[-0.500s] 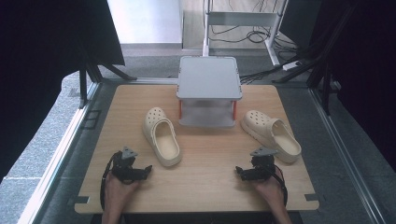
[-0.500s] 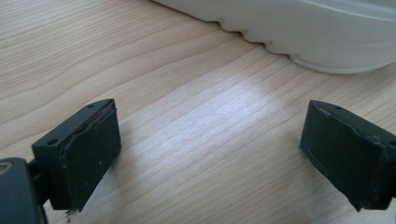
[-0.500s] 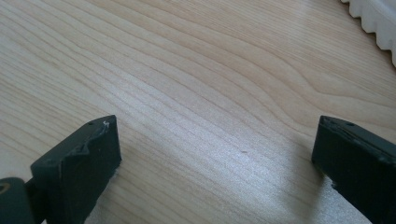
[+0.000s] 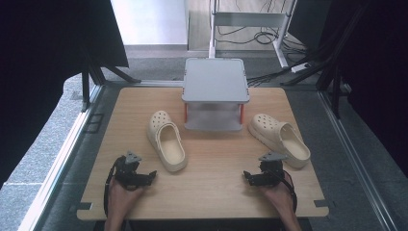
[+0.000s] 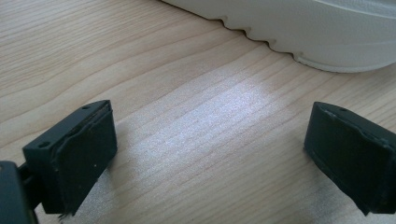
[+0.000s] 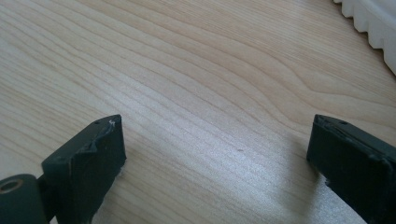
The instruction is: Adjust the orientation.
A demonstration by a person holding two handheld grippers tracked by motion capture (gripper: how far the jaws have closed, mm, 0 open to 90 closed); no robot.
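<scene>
Two cream clogs lie on the wooden table (image 4: 216,163). One clog (image 4: 166,140) sits left of centre, the other clog (image 4: 280,138) at the right. A person's hands hold both grippers near the front edge. My left gripper (image 4: 150,175) rests just below the left clog, open; in the left gripper view (image 5: 210,154) bare wood lies between its jaws and the clog's sole (image 5: 299,28) runs along the top. My right gripper (image 4: 246,175) rests below the right clog, open; the right gripper view (image 6: 215,158) has wood between the jaws and a ridged sole edge (image 6: 373,23) at top right.
A grey two-level shelf (image 4: 215,92) with red posts stands at the back centre of the table, between the clogs. Metal rails border the table on both sides. Cables and a table frame lie on the floor beyond.
</scene>
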